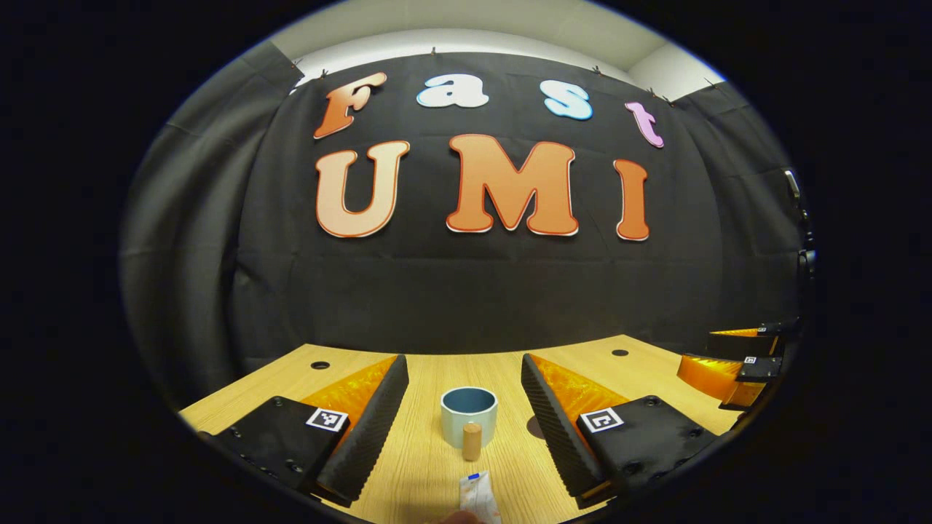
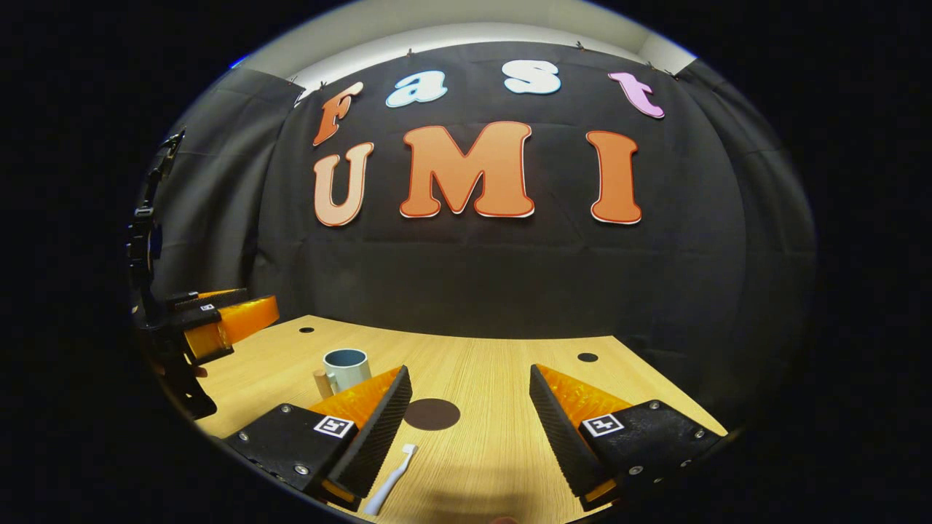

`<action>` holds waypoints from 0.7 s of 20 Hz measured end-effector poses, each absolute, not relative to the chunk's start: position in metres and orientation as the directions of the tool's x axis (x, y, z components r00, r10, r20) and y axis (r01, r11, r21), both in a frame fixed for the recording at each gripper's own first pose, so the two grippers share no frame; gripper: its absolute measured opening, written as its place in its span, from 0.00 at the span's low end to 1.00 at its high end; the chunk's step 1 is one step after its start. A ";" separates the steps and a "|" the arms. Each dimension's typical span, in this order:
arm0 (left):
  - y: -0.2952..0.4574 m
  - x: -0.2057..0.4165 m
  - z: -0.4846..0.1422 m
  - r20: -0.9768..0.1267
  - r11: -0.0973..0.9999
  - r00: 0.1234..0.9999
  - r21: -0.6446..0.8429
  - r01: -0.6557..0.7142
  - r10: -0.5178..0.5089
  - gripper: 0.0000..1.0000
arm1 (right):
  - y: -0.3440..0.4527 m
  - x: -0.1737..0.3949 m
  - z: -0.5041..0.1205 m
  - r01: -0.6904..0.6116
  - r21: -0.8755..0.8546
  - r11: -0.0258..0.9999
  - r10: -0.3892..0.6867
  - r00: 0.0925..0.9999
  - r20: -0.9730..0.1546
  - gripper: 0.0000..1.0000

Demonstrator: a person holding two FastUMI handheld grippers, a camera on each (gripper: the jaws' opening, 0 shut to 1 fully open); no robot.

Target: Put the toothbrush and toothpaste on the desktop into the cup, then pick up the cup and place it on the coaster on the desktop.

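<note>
Cup [image 1: 468, 415] upright on desk [image 1: 429, 466], empty, toothpaste [image 1: 478, 496] just in front of it, toothbrush [image 2: 391, 480] and dark coaster [image 2: 432, 414] off to cup's right. Left gripper [image 1: 464, 422] and right gripper [image 2: 470, 429] both spread wide, holding nothing. Best to drop left gripper low over toothpaste, pinch mid-tube, avoid bumping cup handle.
</note>
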State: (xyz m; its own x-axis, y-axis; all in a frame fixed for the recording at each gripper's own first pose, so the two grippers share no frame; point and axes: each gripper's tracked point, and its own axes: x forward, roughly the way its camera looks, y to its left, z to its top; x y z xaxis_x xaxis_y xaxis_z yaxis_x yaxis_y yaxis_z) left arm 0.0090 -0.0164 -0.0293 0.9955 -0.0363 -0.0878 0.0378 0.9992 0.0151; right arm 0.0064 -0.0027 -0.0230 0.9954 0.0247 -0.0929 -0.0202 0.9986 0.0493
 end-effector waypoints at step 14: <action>-0.012 0.008 -0.100 -0.353 0.998 0.935 0.027 0.052 -0.039 1.00 | 0.012 0.011 -0.043 -0.062 0.050 0.997 0.071 0.974 -0.214 0.98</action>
